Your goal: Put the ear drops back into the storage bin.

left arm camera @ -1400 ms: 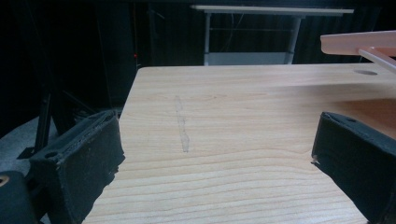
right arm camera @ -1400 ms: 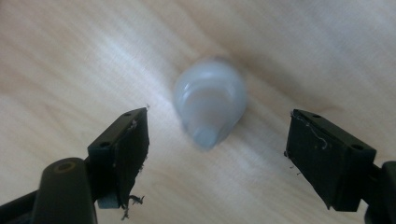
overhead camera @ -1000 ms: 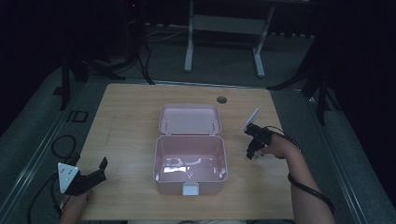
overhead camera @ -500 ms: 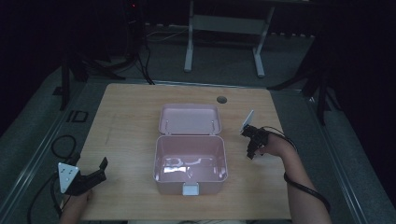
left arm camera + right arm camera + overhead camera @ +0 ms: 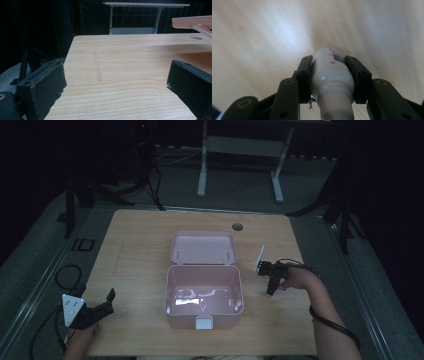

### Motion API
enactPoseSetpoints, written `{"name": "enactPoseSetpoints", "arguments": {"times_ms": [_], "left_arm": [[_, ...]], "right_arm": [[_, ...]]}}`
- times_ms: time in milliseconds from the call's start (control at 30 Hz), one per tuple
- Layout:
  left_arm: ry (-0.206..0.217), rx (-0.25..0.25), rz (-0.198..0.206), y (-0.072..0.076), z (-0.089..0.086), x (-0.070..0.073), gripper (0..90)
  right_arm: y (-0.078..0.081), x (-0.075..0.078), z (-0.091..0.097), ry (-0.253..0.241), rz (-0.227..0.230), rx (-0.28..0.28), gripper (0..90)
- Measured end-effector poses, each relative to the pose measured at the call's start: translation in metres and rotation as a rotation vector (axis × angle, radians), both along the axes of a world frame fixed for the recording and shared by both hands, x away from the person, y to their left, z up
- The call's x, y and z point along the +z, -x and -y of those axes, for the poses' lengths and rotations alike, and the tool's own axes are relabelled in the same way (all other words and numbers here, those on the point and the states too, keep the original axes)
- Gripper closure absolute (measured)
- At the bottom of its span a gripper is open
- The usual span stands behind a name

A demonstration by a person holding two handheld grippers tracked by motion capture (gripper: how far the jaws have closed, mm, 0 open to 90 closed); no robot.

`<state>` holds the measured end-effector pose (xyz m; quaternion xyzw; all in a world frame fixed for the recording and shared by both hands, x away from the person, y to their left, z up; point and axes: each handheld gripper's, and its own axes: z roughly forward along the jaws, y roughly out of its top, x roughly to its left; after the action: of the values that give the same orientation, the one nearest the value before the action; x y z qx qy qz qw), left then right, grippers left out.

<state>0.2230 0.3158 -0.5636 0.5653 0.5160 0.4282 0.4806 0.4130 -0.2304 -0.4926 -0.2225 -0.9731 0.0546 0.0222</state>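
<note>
Overhead, a light wooden table point(image 5: 140, 245) in a dark room carries an open pink box point(image 5: 204, 292). Right tongs point(image 5: 329, 67) have just closed on a white bottle point(image 5: 329, 72) near the right edge; left tongs point(image 5: 102, 302) stand wide, empty.

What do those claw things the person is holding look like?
Each hand-held gripper is black with two chunky jaws. The left hand-held gripper carries a grey three-cornered plate with small dots on top. Its jaw pads look like thick, rough black foam. The right hand-held gripper has a similar pale plate, round rivets on its linkage, and a black cable looping along the bare forearm. No sleeves are visible.
</note>
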Motion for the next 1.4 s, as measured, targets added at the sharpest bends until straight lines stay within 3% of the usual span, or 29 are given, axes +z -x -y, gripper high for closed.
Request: {"name": "enactPoseSetpoints", "arguments": {"times_ms": [200,233,333,433,733,933,1033,1233,1400], "left_arm": [[0.002,0.001,0.000,0.000,0.000,0.000,1.9],[0.002,0.001,0.000,0.000,0.000,0.000,1.9],[0.001,0.000,0.000,0.000,0.000,0.000,1.9],[0.002,0.001,0.000,0.000,0.000,0.000,2.0],[0.002,0.004,-0.001,0.000,0.000,0.000,1.9],[0.005,0.007,-0.003,0.000,0.000,0.000,1.9],[0.006,0.008,-0.003,0.000,0.000,0.000,2.0],[0.007,0.011,-0.004,-0.001,0.000,0.000,1.9],[0.008,0.012,-0.004,-0.001,0.000,0.000,2.0]], "right_arm": [[0.014,0.004,-0.005,0.003,-0.010,0.143,59.5],[0.019,0.006,-0.006,-0.004,0.001,0.194,59.6],[0.024,0.008,-0.006,-0.014,-0.002,0.238,59.6],[0.034,0.009,-0.008,-0.012,-0.010,0.325,59.6],[0.052,0.013,-0.009,0.009,0.024,0.408,59.6],[0.066,0.013,-0.011,0.016,0.036,0.504,59.6],[0.068,0.014,-0.011,0.019,0.032,0.518,59.7],[0.066,0.020,-0.014,0.022,0.023,0.482,59.6],[0.068,0.026,-0.017,0.030,0.022,0.485,59.6]]}}
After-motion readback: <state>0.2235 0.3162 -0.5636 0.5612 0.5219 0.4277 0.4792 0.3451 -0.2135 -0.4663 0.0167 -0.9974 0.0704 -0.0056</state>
